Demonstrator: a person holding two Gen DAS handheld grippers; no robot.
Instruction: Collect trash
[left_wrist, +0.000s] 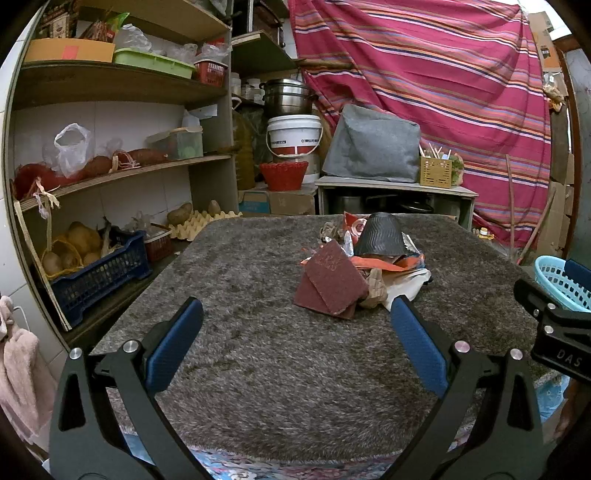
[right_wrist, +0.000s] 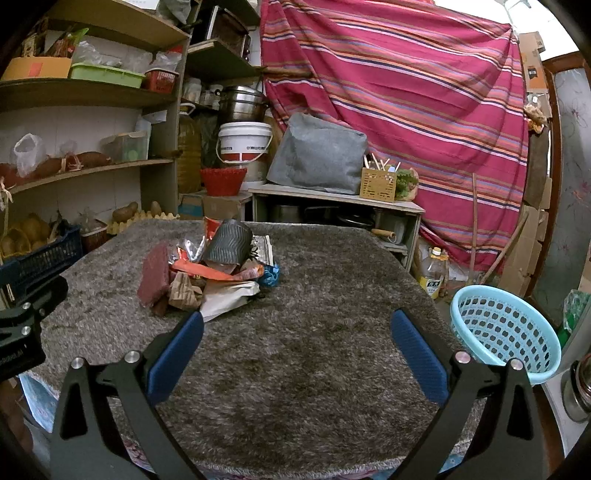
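A pile of trash lies on the grey shaggy rug-covered table (left_wrist: 240, 288): a dark red scouring pad (left_wrist: 332, 280), a black ribbed paper cup (left_wrist: 380, 236) on its side, orange wrappers (left_wrist: 388, 264), white paper (left_wrist: 410, 282) and crumpled brown paper (left_wrist: 375, 291). My left gripper (left_wrist: 295, 314) is open and empty, just short of the pile. In the right wrist view the pile (right_wrist: 207, 273) sits ahead to the left, with the pad (right_wrist: 153, 275) and the cup (right_wrist: 227, 242). My right gripper (right_wrist: 295, 321) is open and empty over bare rug. A light blue basket (right_wrist: 506, 328) stands right of it.
Wooden shelves (left_wrist: 110, 173) with bags, boxes and a blue crate of potatoes (left_wrist: 96, 273) stand at the left. A white bucket (left_wrist: 293, 134), a red basket (left_wrist: 282, 175) and a grey cushion (left_wrist: 373, 144) on a low cabinet sit behind the table. A striped red cloth (left_wrist: 443, 74) hangs behind.
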